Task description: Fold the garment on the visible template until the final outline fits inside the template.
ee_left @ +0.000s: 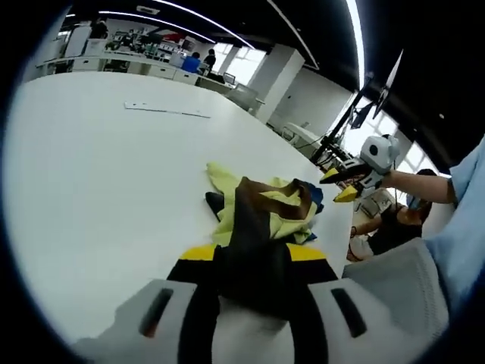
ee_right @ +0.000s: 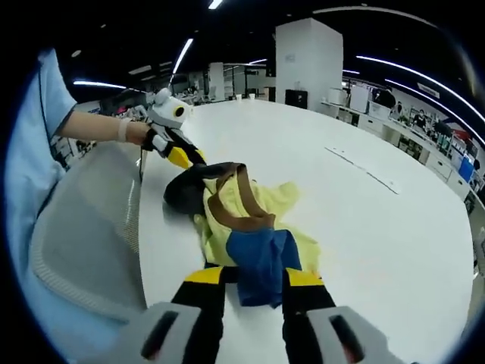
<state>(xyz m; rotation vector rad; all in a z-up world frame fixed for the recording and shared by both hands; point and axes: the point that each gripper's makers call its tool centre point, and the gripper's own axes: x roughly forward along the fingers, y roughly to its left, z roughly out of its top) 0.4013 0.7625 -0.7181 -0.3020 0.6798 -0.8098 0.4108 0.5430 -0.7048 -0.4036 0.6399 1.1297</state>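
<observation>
The left gripper point(ee_left: 254, 262) is clamped on a dark brown fold of the garment point(ee_left: 265, 208), which bunches up between its jaws. The right gripper point(ee_right: 254, 277) pinches the blue part of the same garment point(ee_right: 250, 220). The yellow, brown and blue cloth lies crumpled in a heap on the white table point(ee_left: 114, 174), near the edge by the person. A grey chair back point(ee_right: 91, 227) stands just beside that edge.

The garment point(ee_right: 250, 227) is pale yellow with brown, blue and black panels, lying on a white bench point(ee_right: 364, 227).
</observation>
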